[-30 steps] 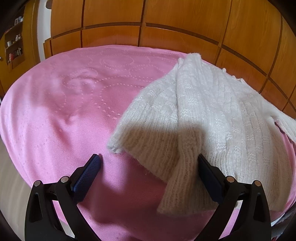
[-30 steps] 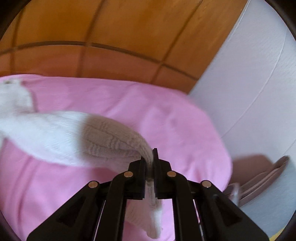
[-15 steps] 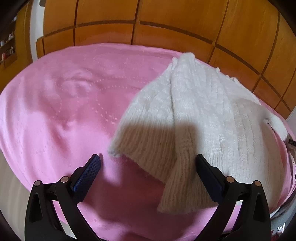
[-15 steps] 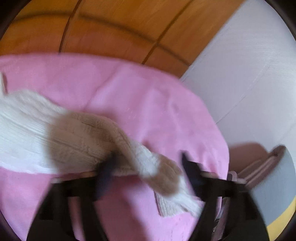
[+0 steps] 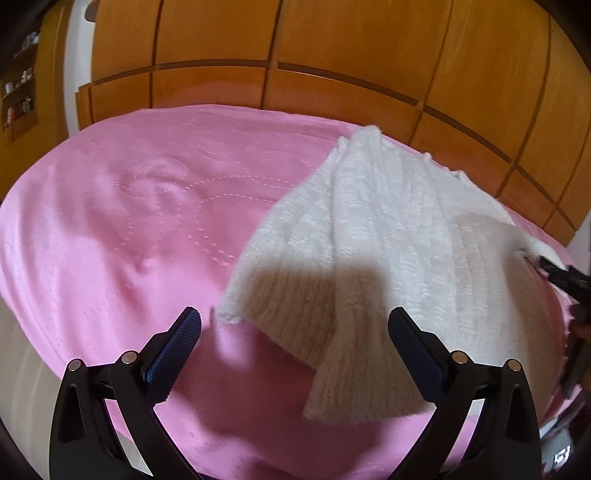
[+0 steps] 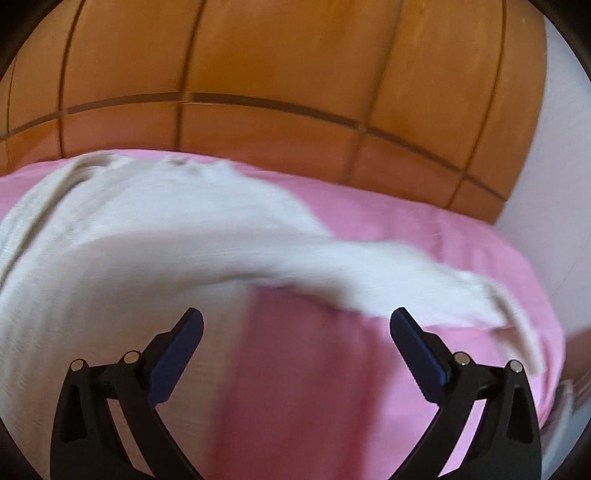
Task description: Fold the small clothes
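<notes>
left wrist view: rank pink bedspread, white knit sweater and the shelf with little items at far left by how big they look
1. pink bedspread, fills most of the view
2. white knit sweater, covers the right part of the bedspread
3. shelf, smallest, though it stands farther from the camera, so its true size is unsure

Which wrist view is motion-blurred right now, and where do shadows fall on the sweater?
Right wrist view: heavy motion smear across the white knit sweater and pink bedspread, knit texture lost; the open right gripper stays sharp. Left wrist view: mostly crisp, stitching readable; a dark shadow covers the sweater's near hem ahead of the open left gripper. Both: strong fisheye bending of the wooden wardrobe panels.
</notes>
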Tool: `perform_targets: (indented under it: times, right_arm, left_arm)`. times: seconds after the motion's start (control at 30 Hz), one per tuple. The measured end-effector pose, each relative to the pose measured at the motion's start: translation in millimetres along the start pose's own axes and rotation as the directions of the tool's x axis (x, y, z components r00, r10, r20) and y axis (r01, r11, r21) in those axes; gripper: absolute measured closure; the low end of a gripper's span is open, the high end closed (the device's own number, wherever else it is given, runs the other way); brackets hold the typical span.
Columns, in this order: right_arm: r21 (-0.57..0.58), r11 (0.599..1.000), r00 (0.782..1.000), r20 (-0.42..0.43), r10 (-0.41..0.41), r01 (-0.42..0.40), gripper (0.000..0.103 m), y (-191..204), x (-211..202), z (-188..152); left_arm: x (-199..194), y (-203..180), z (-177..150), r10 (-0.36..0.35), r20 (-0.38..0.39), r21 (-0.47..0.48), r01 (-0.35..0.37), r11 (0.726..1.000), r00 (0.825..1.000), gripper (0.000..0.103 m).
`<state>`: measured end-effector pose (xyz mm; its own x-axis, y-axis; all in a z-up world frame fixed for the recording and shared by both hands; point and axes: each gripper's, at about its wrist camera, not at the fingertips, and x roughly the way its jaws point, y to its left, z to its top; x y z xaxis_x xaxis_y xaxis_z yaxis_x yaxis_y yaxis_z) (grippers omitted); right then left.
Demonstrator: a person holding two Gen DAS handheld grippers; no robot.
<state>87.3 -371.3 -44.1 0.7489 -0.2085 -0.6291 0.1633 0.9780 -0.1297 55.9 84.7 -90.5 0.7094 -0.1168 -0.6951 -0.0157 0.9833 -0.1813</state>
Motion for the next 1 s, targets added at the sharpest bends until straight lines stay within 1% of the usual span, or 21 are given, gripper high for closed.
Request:
perform_targets:
  times: [0.03, 0.07, 0.1, 0.17, 0.23, 0.3, 0.33, 0.37, 0.4, 0.43, 0.47, 0.5, 0.53, 0.57, 0.6, 0.7, 0.77, 0.83, 0.87, 0.93, 1.0]
  right_arm:
    - [0.012, 1.000, 1.000, -0.013, 0.016, -0.016, 0.002, 9, 5, -1]
    - [0.024, 0.999, 0.999, -0.030, 0.033, -0.032, 0.002, 25, 0, -7]
    - [0.021, 0.999, 0.998, -0.045, 0.037, -0.036, 0.002, 34, 7, -14]
    - [-0.028, 1.000, 0.997, -0.079, -0.001, -0.002, 0.002, 48, 21, -22]
    - [-0.023, 1.000, 0.998, -0.060, -0.011, 0.010, 0.002, 47, 16, -19]
    - [-0.015, 1.000, 0.998, -0.064, -0.002, 0.001, 0.002, 46, 16, -19]
    - [-0.004, 1.000, 0.998, -0.069, 0.010, -0.010, 0.002, 45, 16, -18]
    - [0.005, 1.000, 0.997, -0.074, 0.019, -0.018, 0.002, 43, 19, -15]
    - [0.012, 1.000, 0.997, -0.076, 0.023, -0.022, 0.002, 43, 17, -19]
    - [0.016, 1.000, 0.997, -0.076, 0.023, -0.022, 0.002, 43, 18, -18]
    - [0.016, 1.000, 0.997, -0.074, 0.018, -0.017, 0.002, 43, 17, -17]
    - [0.013, 1.000, 0.998, -0.068, 0.007, -0.006, 0.002, 43, 15, -17]
    - [0.007, 1.000, 0.998, -0.061, -0.008, 0.008, 0.002, 44, 12, -16]
    - [0.002, 1.000, 0.998, -0.055, -0.020, 0.020, 0.002, 45, 9, -18]
    - [-0.006, 0.999, 0.998, -0.047, -0.036, 0.036, 0.002, 47, 6, -20]
    - [-0.028, 0.997, 0.997, -0.031, -0.071, 0.070, 0.002, 51, 4, -20]
    - [-0.028, 0.997, 0.997, -0.030, -0.073, 0.072, 0.002, 52, 4, -20]
    - [-0.022, 0.998, 0.997, -0.035, -0.064, 0.064, 0.002, 51, 5, -19]
    - [-0.019, 0.998, 0.997, -0.037, -0.061, 0.060, 0.002, 51, 5, -19]
    - [-0.017, 0.998, 0.998, -0.039, -0.057, 0.056, 0.002, 50, 5, -19]
    - [-0.018, 0.998, 0.998, -0.038, -0.060, 0.059, 0.002, 51, 5, -18]
  left_arm:
    - [-1, -2, 0, -0.020, -0.001, 0.003, 0.020, 1.000, 1.000, 0.003]
    - [-2, -5, 0, -0.037, -0.005, 0.008, 0.037, 0.999, 0.999, 0.003]
    - [-2, -8, 0, -0.056, -0.008, 0.016, 0.056, 0.998, 0.998, 0.003]
    - [-1, -20, -1, -0.089, -0.018, 0.050, 0.089, 0.995, 0.996, 0.003]
    - [4, -34, -2, -0.085, -0.038, 0.103, 0.088, 0.991, 0.996, 0.003]
    - [13, -49, -4, -0.049, -0.053, 0.172, 0.057, 0.983, 0.997, 0.003]
    - [18, -53, -5, -0.034, -0.061, 0.192, 0.045, 0.980, 0.998, 0.008]
    - [24, -56, -6, -0.023, -0.074, 0.209, 0.038, 0.977, 0.997, 0.024]
    - [30, -58, -6, -0.011, -0.086, 0.225, 0.031, 0.974, 0.996, 0.030]
    - [34, -60, -6, 0.002, -0.088, 0.243, 0.020, 0.970, 0.996, 0.033]
    - [35, -62, -5, 0.001, -0.079, 0.260, 0.019, 0.965, 0.997, 0.044]
    - [34, -63, -4, 0.003, -0.074, 0.277, 0.018, 0.961, 0.997, 0.052]
    - [33, -66, -3, 0.008, -0.071, 0.308, 0.014, 0.951, 0.997, 0.066]
    - [32, -67, -1, 0.011, -0.071, 0.331, 0.013, 0.943, 0.997, 0.076]
    - [30, -66, 2, 0.001, -0.079, 0.342, 0.026, 0.939, 0.997, 0.076]
    - [26, -57, 15, -0.046, -0.107, 0.313, 0.077, 0.947, 0.993, 0.079]
    - [21, -48, 30, -0.070, -0.115, 0.298, 0.101, 0.949, 0.991, 0.081]
    - [14, -39, 46, -0.075, -0.109, 0.294, 0.104, 0.950, 0.991, 0.081]
    - [10, -33, 56, -0.089, -0.112, 0.282, 0.118, 0.952, 0.990, 0.081]
    - [8, -20, 75, -0.137, -0.143, 0.236, 0.168, 0.957, 0.980, 0.081]
    - [8, -4, 93, -0.207, -0.201, 0.154, 0.240, 0.958, 0.957, 0.081]
